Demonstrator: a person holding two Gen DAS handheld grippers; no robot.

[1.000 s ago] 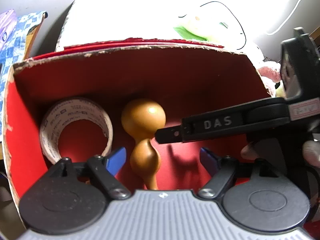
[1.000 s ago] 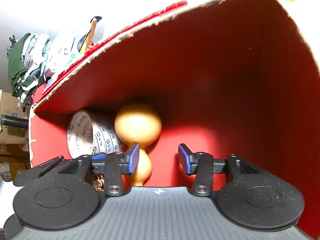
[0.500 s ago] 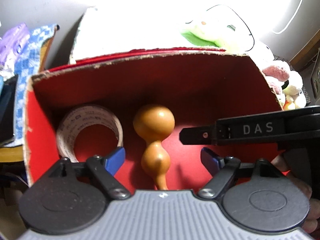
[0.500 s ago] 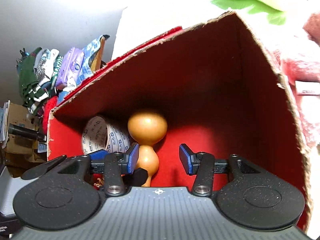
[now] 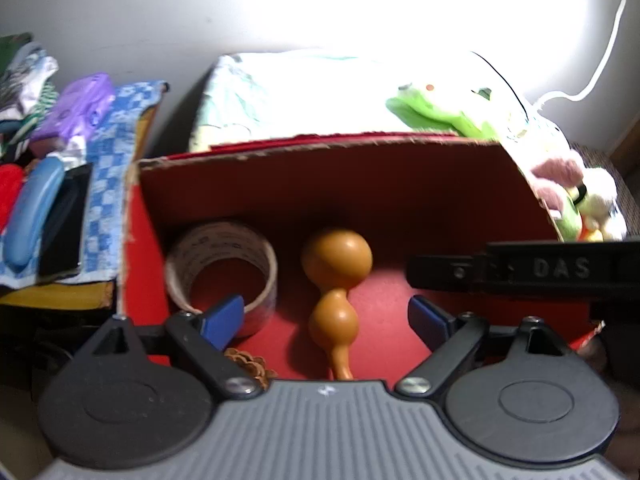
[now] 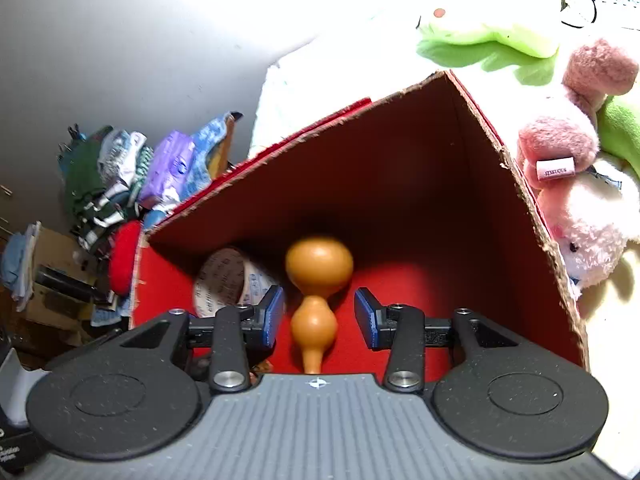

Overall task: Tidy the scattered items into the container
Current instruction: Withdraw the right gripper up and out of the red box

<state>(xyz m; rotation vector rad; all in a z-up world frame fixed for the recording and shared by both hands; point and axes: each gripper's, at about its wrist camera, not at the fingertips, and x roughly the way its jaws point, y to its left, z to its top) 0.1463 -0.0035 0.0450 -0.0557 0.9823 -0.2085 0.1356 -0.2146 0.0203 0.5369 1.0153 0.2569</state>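
Observation:
A red cardboard box (image 5: pixel 400 184) stands open below both grippers; it also shows in the right wrist view (image 6: pixel 440 184). Inside lie an orange gourd (image 5: pixel 336 280) and a roll of tape (image 5: pixel 222 276); both show in the right wrist view, the gourd (image 6: pixel 318 276) and the tape (image 6: pixel 224 280). A small brown pine cone (image 5: pixel 248 362) lies near the box's front. My left gripper (image 5: pixel 326 320) is open and empty above the box. My right gripper (image 6: pixel 319 316) is open and empty above the gourd; its body crosses the left wrist view at the right (image 5: pixel 520 270).
Plush toys lie right of the box, a green one (image 6: pixel 492 36) and a pink one (image 6: pixel 568 148). A pale cloth (image 5: pixel 288 96) lies behind it. Left of the box is a pile of clothes and packets (image 5: pixel 60 152) on a blue checked cloth (image 5: pixel 108 184).
Both grippers have risen and pulled back from the box, so more of its rim and surroundings show. The gourd and tape have not moved. Both stay open.

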